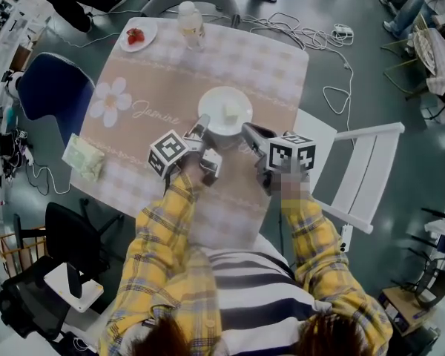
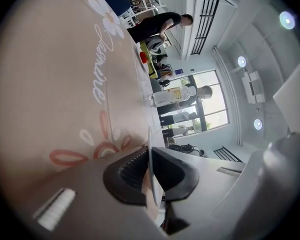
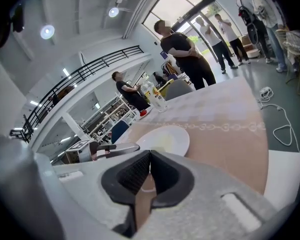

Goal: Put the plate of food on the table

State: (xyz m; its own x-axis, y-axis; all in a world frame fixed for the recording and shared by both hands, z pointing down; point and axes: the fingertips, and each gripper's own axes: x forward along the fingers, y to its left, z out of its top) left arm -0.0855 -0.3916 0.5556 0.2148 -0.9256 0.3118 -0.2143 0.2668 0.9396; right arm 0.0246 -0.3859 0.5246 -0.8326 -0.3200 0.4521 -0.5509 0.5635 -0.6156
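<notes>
A white plate (image 1: 225,110) with a small pale piece of food (image 1: 229,111) rests on the patterned tablecloth (image 1: 170,73), near the table's middle. My left gripper (image 1: 202,123) is at the plate's lower left rim and is shut on it. In the left gripper view the thin rim (image 2: 150,149) stands edge-on between the pads of that gripper (image 2: 150,170). My right gripper (image 1: 246,130) is by the plate's lower right rim. In the right gripper view its jaws (image 3: 149,171) are shut with nothing between them, and the plate (image 3: 162,140) lies just ahead.
A small plate of strawberries (image 1: 137,35) and a clear bottle (image 1: 190,24) stand at the table's far edge. A green packet (image 1: 84,159) lies at the left edge. A white chair (image 1: 363,170) is at the right and a blue chair (image 1: 48,87) at the left. Cables (image 1: 334,87) lie on the floor.
</notes>
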